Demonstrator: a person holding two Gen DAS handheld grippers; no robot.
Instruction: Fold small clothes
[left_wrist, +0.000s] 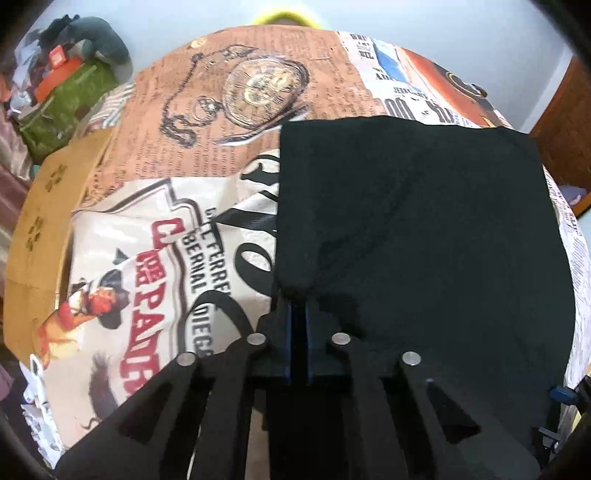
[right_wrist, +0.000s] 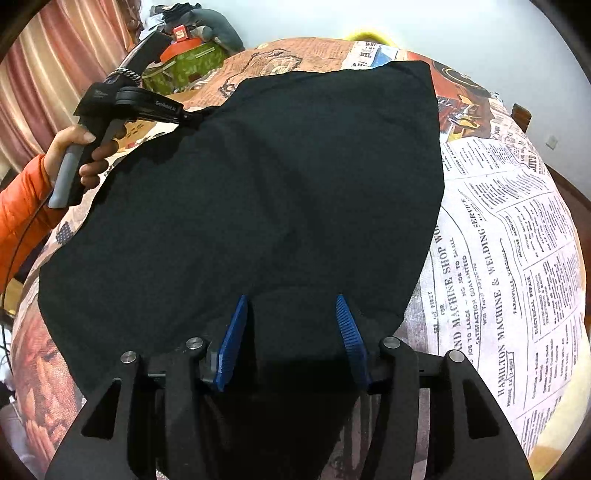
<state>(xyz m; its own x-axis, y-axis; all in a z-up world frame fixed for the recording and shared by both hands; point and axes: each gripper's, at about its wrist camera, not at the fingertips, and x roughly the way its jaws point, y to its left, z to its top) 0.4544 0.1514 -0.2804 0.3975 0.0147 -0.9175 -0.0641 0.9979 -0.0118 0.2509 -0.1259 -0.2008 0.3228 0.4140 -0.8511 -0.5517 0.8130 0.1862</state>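
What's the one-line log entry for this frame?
task: fold | left gripper: shut on cloth corner | right gripper: open over near edge | surface: printed cover

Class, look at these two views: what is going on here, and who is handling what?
A person in an orange sleeve is folding a black garment spread on a table covered with a newspaper-print cloth, holding a gripper in each hand. The left gripper is pinched shut on the garment's edge. The right gripper stands open over another part of the fabric, its blue pads apart, gripping nothing. No fold is visibly finished yet.
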